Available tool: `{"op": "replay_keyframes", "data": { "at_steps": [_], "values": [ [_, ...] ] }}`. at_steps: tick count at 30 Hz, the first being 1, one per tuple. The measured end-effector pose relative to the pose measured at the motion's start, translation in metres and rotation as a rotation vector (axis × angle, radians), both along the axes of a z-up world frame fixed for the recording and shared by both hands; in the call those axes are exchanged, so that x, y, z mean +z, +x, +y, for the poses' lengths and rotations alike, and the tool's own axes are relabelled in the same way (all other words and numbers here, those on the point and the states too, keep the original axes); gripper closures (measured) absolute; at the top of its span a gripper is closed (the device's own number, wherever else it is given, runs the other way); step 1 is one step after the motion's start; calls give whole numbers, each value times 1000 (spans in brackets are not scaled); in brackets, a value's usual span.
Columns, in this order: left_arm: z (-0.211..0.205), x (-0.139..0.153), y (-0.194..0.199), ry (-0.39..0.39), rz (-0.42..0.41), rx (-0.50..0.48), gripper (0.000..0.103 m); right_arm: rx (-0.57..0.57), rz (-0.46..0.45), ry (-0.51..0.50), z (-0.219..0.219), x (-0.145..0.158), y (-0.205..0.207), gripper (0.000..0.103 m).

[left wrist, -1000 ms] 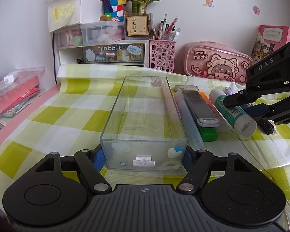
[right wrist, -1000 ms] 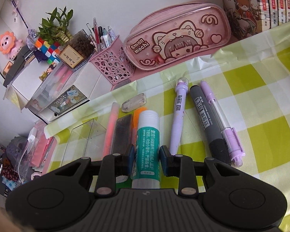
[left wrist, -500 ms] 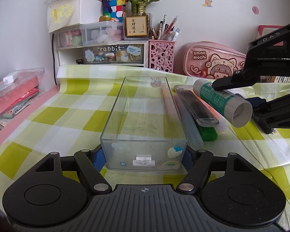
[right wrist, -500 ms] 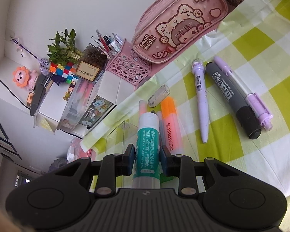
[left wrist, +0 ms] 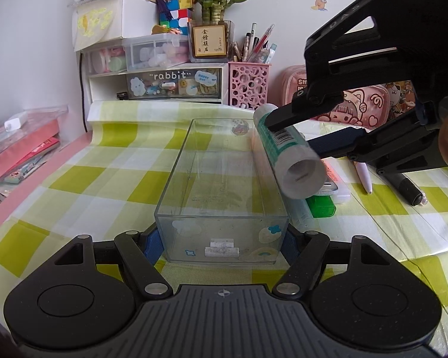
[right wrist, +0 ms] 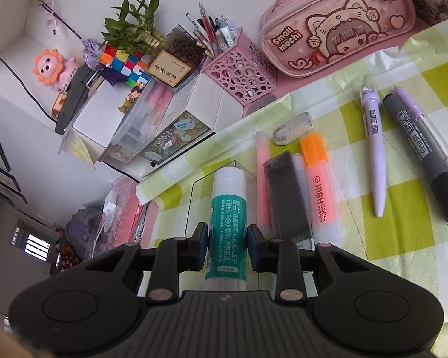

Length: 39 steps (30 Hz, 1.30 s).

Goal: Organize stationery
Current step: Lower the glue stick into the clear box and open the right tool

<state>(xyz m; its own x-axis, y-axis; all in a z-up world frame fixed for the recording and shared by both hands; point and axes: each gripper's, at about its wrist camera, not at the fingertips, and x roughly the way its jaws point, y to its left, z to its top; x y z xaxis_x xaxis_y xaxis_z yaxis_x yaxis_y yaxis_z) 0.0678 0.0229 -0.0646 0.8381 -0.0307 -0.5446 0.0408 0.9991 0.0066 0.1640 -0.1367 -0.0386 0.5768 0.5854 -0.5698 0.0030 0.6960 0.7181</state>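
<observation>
The left gripper point(left wrist: 222, 238) has its fingers closed on the near end of a clear plastic box point(left wrist: 222, 191), which stands empty on the green-and-white checked cloth point(left wrist: 74, 179) covering the desk, long side running toward the back edge. The right gripper point(right wrist: 227, 246) grips a glue stick point(right wrist: 227, 217) with a teal label, fingers pressed to both sides of the tube; in the left wrist view the glue stick point(left wrist: 286, 155) hangs in the air over the box's right rim, tilted, its white base toward the camera. On the cloth to the right of the box lie an orange highlighter point(right wrist: 321, 191), a dark flat case point(right wrist: 288, 197), a pink pen point(right wrist: 262, 179), a white eraser point(right wrist: 293, 123), a lilac pen point(right wrist: 376, 155) and a grey marker point(right wrist: 424, 155). At the desk's back edge stand a pink mesh pen holder point(left wrist: 248, 85) and a pink pencil case point(right wrist: 337, 24).
</observation>
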Motion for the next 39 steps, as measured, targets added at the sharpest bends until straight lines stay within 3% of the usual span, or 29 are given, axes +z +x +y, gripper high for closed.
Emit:
{"op": "replay_keyframes", "data": {
  "at_steps": [11,21,24,27,30,34,37,39],
  "values": [
    [1,0,1,1,-1,-2,30,80,40,-70,24,6,19,83],
    [1,0,1,2,-1,-3,30,108,21,-152,35,13,19,81],
    [3,0,2,0,1,-7,30,158,9,-117,36,15,14,81],
    [4,0,3,-6,4,-10,30,265,-46,-174,46,21,3,81],
    [3,-1,3,-3,2,-9,30,340,-22,-168,57,13,8,81],
    [4,-2,2,-5,2,-12,30,343,-7,-154,60,5,16,83],
    [3,-2,2,-4,-1,-10,30,311,-31,-270,62,11,17,84],
    [3,-2,2,-7,0,-8,30,361,-28,-302,68,11,20,81]
  ]
}}
